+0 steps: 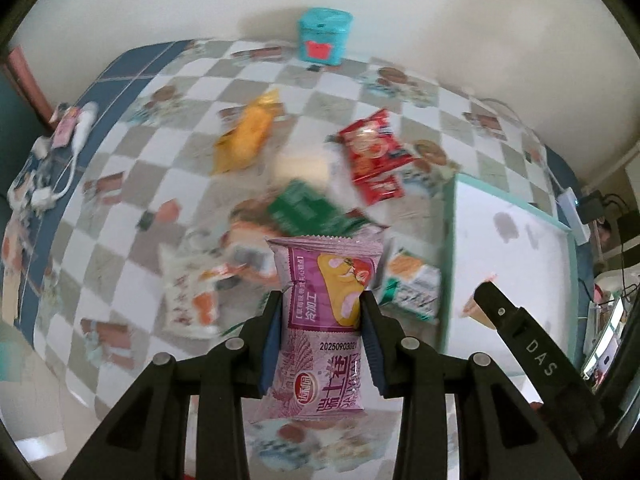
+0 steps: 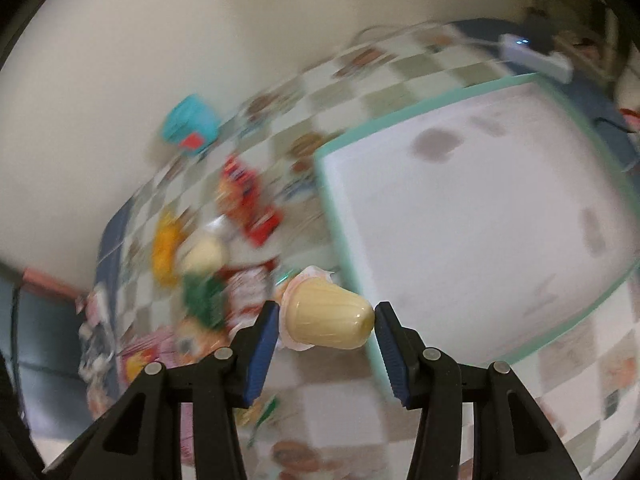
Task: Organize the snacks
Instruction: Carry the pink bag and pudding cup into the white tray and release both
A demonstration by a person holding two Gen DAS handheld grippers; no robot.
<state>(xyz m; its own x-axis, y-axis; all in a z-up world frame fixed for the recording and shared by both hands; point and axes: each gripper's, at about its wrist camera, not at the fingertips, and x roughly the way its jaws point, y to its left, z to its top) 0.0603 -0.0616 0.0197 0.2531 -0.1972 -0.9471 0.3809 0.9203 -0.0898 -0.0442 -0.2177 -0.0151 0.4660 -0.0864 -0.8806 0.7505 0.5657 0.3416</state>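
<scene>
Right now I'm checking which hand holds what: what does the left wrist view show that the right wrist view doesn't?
Only the left wrist view shows the left gripper shut on a pink snack packet, plus the right gripper's black finger near the tray.

Only the right wrist view shows the right gripper holding a yellow jelly cup.

Both show the white tray with its green rim, the teal tin, the red packet and the checkered tablecloth.

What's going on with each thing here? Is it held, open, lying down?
Left gripper: jaws shut on the pink snack packet.
Pink snack packet: sealed, held clear of the table.
Right gripper: jaws shut on the yellow jelly cup.
Yellow jelly cup: sealed, held sideways.
Teal-rimmed tray: nothing in it.
Teal tin: closed, upright.
Red packet: lying on the table.
</scene>
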